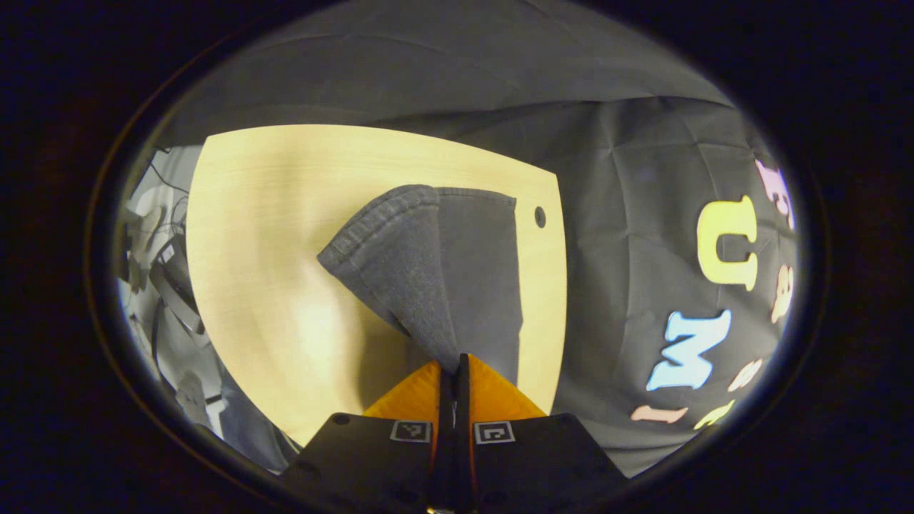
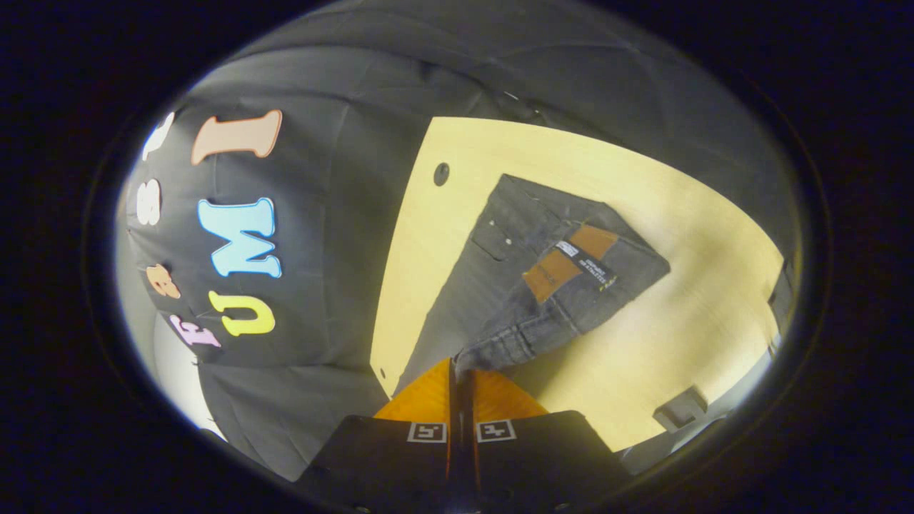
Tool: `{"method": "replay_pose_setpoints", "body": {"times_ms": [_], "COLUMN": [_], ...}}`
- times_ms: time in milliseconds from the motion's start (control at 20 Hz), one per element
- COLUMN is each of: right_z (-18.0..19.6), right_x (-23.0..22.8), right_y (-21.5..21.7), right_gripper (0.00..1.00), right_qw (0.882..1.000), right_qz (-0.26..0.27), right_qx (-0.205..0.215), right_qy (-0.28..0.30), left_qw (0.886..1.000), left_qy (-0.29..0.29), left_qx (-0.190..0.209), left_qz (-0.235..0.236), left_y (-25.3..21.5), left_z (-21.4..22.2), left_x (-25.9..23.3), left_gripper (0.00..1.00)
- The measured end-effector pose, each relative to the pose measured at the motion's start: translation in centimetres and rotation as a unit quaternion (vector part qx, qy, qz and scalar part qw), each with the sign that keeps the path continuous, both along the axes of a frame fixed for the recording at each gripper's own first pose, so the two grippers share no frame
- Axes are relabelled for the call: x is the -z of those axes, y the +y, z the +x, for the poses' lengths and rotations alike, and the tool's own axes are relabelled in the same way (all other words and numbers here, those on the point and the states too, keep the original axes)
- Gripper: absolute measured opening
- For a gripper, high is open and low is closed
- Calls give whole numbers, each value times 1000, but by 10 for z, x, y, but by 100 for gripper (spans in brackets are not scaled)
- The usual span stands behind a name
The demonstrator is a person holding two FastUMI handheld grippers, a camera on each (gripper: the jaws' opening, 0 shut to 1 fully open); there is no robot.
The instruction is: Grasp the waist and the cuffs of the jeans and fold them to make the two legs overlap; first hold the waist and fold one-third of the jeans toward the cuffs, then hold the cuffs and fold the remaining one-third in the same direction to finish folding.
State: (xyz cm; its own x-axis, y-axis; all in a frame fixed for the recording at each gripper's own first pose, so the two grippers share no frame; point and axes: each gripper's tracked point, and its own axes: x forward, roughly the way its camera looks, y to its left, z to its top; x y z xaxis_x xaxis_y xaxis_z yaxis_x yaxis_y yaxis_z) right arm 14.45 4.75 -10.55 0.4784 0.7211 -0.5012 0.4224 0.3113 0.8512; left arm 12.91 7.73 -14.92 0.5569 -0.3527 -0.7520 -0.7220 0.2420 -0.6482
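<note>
Dark grey jeans lie on a pale wooden table. In the left gripper view my left gripper is shut on the leg end of the jeans, with the hemmed cuff lifted off the table and fanning away from the orange fingers. In the right gripper view my right gripper is shut on the waist of the jeans. The waistband is raised, and a brown leather patch and paper tag face up. The fabric between the two ends sags onto the table.
A round cable hole sits near the table's far edge, close to the booth's black cloth wall. Cables and equipment lie beyond the table's left side. A small dark object sits by the table's edge.
</note>
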Motion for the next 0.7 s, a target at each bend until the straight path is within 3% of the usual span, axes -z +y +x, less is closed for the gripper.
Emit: {"method": "replay_pose_setpoints", "body": {"times_ms": [150,200,250,300,500,550,600,700], "right_z": [37,50,63,76,114,125,133,143], "right_x": [-8,-7,-8,-7,28,35,43,59], "right_y": [14,18,24,28,44,45,47,55], "right_gripper": [0,0,0,0,0,0,0,0], "right_qw": [1000,1000,999,999,1000,1000,999,999], "right_qz": [19,21,24,25,-8,-14,-18,-25], "right_qx": [-3,0,0,5,14,23,30,44], "right_qy": [11,18,21,21,16,13,11,-3], "left_qw": [1000,1000,1000,1000,999,999,998,995], "left_qy": [13,15,11,8,-18,-26,-34,-50], "left_qx": [-8,-9,-6,0,40,48,57,83], "left_qz": [-6,-8,-12,-14,-5,-2,1,34], "left_y": [5,4,4,1,-22,-27,-32,-38], "left_z": [31,42,58,72,131,144,155,172], "left_x": [-4,-2,-2,2,24,31,38,57], "left_gripper": [3,8,3,8,8,3,8,8]}}
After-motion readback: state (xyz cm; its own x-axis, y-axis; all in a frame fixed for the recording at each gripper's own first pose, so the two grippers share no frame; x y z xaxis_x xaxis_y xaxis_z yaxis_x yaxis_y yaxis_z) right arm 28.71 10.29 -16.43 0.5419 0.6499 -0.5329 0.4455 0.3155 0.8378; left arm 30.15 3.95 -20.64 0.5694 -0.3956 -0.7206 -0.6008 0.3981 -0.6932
